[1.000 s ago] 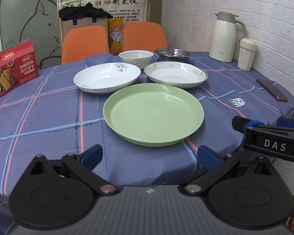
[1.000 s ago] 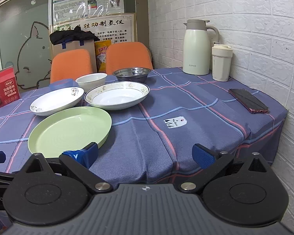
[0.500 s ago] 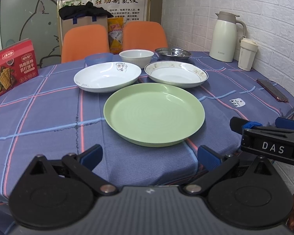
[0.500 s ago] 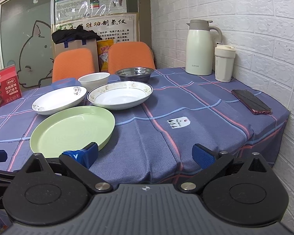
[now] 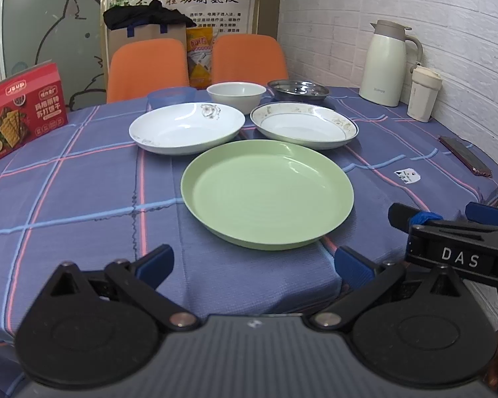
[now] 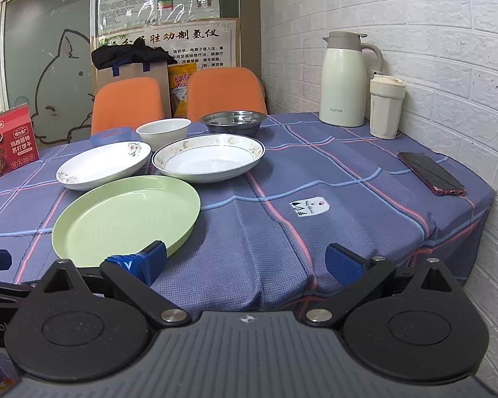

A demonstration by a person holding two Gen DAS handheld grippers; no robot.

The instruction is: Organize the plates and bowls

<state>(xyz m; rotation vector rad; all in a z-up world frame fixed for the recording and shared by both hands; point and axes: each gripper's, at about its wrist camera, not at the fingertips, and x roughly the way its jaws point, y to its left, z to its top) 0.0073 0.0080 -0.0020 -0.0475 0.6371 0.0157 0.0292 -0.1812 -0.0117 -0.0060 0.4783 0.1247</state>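
Observation:
A green plate (image 5: 267, 194) (image 6: 126, 217) lies nearest the table's front edge. Behind it sit a white plate with a flower mark (image 5: 187, 127) (image 6: 104, 165) on the left and a gold-rimmed plate (image 5: 303, 126) (image 6: 209, 158) on the right. Further back stand a blue bowl (image 5: 171, 97), a white bowl (image 5: 236, 95) (image 6: 163, 132) and a steel bowl (image 5: 298, 89) (image 6: 233, 122). My left gripper (image 5: 254, 260) is open at the front edge, just short of the green plate. My right gripper (image 6: 249, 262) is open too, to the right of that plate, holding nothing.
The blue checked tablecloth (image 6: 315, 179) covers the table. A cream thermos jug (image 6: 345, 78) and cup (image 6: 385, 109) stand back right by the brick wall, a phone (image 6: 430, 172) lies at the right edge. A red cracker box (image 5: 21, 109) stands left; two orange chairs (image 5: 149, 66) behind.
Both grippers have drifted slightly; the right wrist view has shifted a little so the plates sit further right in it. Nothing on the table has moved.

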